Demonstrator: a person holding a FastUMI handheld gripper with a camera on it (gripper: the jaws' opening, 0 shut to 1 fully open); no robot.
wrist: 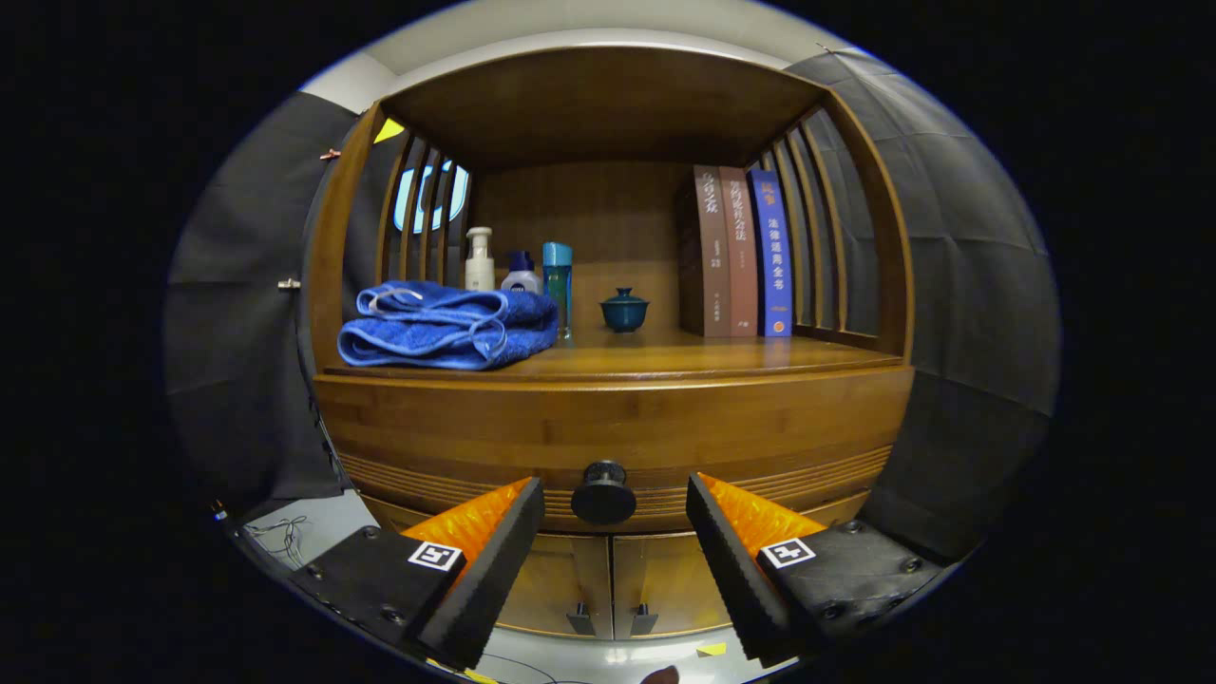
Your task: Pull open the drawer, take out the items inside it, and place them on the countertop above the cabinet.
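1. gripper is spread wide open, nothing held; the drawer knob sits right between the fingertips, touching neither
2. drawer is closed, long axis running left-right, front and knob facing the gripper
3. countertop above: folded blue towel left, small teal lidded cup middle, upright books far right

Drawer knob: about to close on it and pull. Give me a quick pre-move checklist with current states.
1. Tongs open: ok.
2. Knob centred between the fingers: ok.
3. Fingers far enough forward to grip the knob: cannot tell.
4. Drawer shut, nothing blocking its front: ok.
5. Bare countertop for the items, between towel and books: ok.
6. Drawer contents: cannot tell.
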